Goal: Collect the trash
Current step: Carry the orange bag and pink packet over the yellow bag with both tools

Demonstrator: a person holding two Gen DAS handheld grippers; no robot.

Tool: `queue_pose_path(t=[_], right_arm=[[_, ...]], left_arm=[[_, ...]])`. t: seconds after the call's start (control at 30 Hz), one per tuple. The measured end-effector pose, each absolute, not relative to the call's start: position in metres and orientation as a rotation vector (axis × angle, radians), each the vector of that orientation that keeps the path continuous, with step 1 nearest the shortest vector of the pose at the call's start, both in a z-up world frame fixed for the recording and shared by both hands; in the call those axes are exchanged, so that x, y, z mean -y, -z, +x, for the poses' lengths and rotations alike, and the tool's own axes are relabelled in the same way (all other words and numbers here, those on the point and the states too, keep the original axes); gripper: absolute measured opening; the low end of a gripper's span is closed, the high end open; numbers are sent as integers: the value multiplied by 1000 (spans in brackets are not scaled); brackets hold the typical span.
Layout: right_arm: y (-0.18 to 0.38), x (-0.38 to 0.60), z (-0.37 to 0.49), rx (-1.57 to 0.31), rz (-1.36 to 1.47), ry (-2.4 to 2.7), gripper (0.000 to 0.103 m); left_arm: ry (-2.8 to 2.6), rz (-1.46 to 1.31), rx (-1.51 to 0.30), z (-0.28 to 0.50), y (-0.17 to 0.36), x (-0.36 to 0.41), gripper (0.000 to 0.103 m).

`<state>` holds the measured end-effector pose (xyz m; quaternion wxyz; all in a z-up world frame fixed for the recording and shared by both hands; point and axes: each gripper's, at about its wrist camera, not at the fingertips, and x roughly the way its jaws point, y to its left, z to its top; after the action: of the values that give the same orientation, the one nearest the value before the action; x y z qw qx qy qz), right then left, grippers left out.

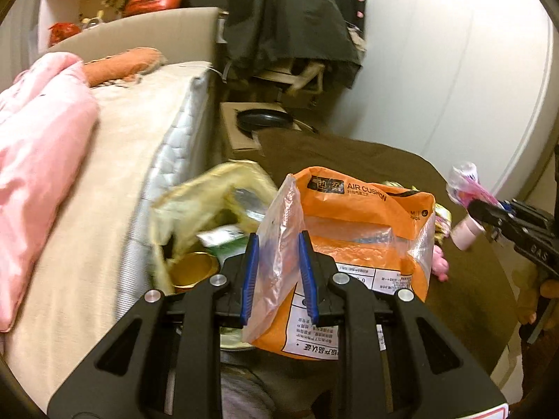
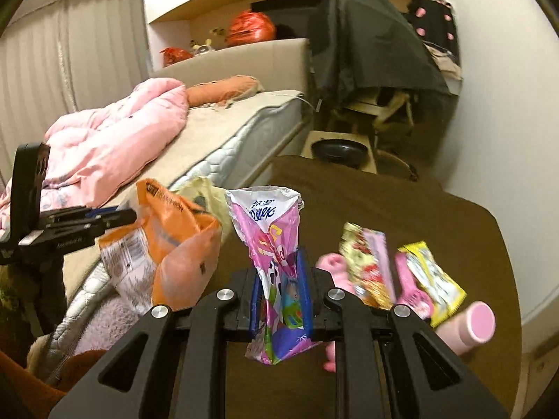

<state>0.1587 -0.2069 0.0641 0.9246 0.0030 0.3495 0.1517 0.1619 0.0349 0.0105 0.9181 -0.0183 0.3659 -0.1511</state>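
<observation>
My left gripper is shut on the clear edge of an orange plastic bag, held up over the brown table; the bag also shows in the right wrist view. My right gripper is shut on a crumpled pink and white tissue packet, seen from the left wrist at the far right. A yellowish open bag with a gold cup and wrappers inside sits left of the orange bag.
On the table lie snack wrappers, a yellow packet, a pink toy and a pink bottle. A bed with a pink blanket stands at the left. A black pan on a box and a draped chair stand behind.
</observation>
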Motion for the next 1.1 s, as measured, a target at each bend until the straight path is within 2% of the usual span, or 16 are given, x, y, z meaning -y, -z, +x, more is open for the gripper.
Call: queue_pose_path(t=[0.5,0.73,1.1], right_arm=[[-37,109,203,-798,-2,-458,18],[-24,66,223,-820,-22,-568,18],[46,43,304,-989,-115,-531,18]], left_arm=[[88,-89,-774,183,19,-140,21],[125,-79,-826,199,38,-132,21],[172,-69,-918,253,77,-114,21]])
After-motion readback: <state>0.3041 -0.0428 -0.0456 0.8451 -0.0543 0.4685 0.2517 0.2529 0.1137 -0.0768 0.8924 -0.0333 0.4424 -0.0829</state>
